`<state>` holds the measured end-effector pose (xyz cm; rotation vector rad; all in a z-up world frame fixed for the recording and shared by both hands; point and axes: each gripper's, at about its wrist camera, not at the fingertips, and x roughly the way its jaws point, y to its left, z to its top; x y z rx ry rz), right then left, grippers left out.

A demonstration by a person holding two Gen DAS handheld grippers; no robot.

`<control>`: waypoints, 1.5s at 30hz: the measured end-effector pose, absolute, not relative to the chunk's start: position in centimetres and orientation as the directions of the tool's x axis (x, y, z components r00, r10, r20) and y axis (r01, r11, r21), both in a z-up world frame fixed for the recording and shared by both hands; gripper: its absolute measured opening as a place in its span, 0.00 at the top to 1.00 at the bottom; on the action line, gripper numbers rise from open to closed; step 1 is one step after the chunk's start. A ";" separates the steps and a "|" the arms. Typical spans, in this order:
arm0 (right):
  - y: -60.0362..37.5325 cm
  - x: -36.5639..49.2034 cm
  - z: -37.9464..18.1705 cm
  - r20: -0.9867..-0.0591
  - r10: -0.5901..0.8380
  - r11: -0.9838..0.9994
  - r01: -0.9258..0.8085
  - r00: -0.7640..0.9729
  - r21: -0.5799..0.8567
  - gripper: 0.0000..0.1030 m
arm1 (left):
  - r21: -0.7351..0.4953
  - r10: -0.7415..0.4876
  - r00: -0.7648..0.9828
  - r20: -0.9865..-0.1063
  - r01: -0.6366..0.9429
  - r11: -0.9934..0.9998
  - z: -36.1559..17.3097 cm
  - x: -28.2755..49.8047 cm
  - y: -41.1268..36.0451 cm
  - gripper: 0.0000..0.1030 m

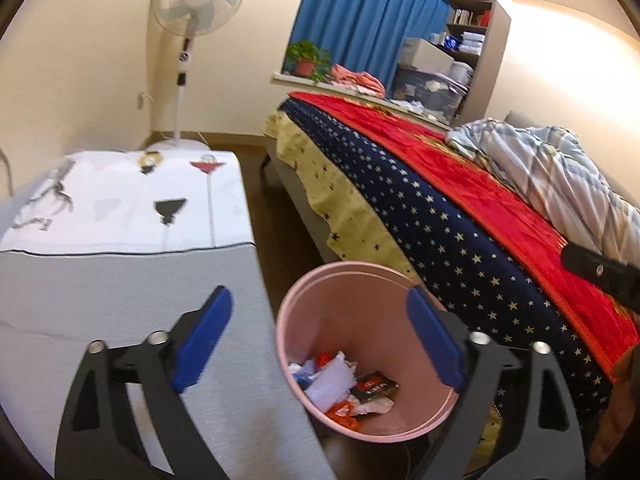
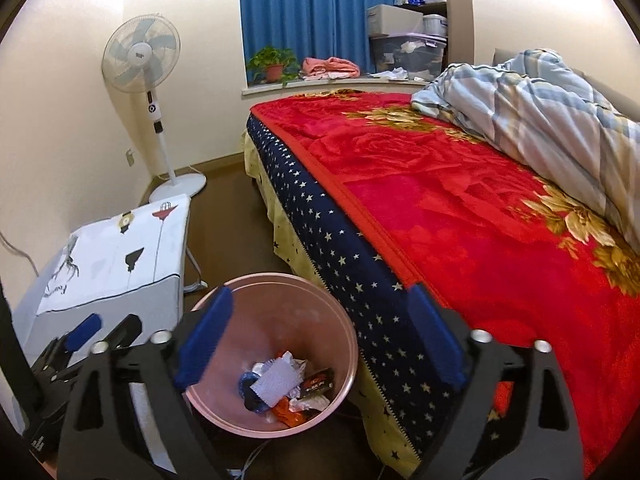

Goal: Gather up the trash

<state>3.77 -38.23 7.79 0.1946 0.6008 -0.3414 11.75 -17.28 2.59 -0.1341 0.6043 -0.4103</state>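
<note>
Both tongs, left point(image 1: 320, 344) and right point(image 2: 320, 340), gape empty. The pink bin point(image 2: 208, 412) of trash point(image 2: 284, 388) sits at six o'clock, beside the bed point(image 2: 460, 216).

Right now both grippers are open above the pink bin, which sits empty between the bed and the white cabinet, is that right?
Not quite: the pink bin is not empty. The right wrist view shows wrappers and crumpled paper at its bottom. The rest holds: left gripper and right gripper are open above it, and it sits between the bed and the white cabinet.
</note>
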 end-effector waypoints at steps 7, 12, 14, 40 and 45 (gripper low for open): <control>-35.2 3.6 7.0 -0.570 -0.156 0.966 0.246 0.807 0.084 0.05 | -0.150 -0.357 0.784 -0.508 0.327 0.933 5.0 8.5 -14.3 0.08; -32.6 1.5 5.7 -0.570 -0.103 0.974 0.198 0.815 0.108 0.05 | -0.136 -0.304 0.796 -0.523 0.274 0.952 4.8 4.7 -10.9 0.08; -31.4 0.6 5.2 -0.569 -0.092 0.978 0.181 0.817 0.102 0.05 | -0.104 -0.258 0.803 -0.537 0.240 0.965 4.2 2.5 -9.3 0.08; -23.7 -1.8 0.6 -0.598 -0.022 0.994 0.080 0.801 0.070 0.05 | -0.029 0.012 0.824 -0.566 -0.035 0.999 -0.2 -3.7 -2.3 0.08; -23.4 -1.9 0.2 -0.600 -0.022 0.995 0.076 0.800 0.065 0.05 | -0.048 0.003 0.828 -0.561 -0.036 0.998 -0.2 -3.8 -2.2 0.08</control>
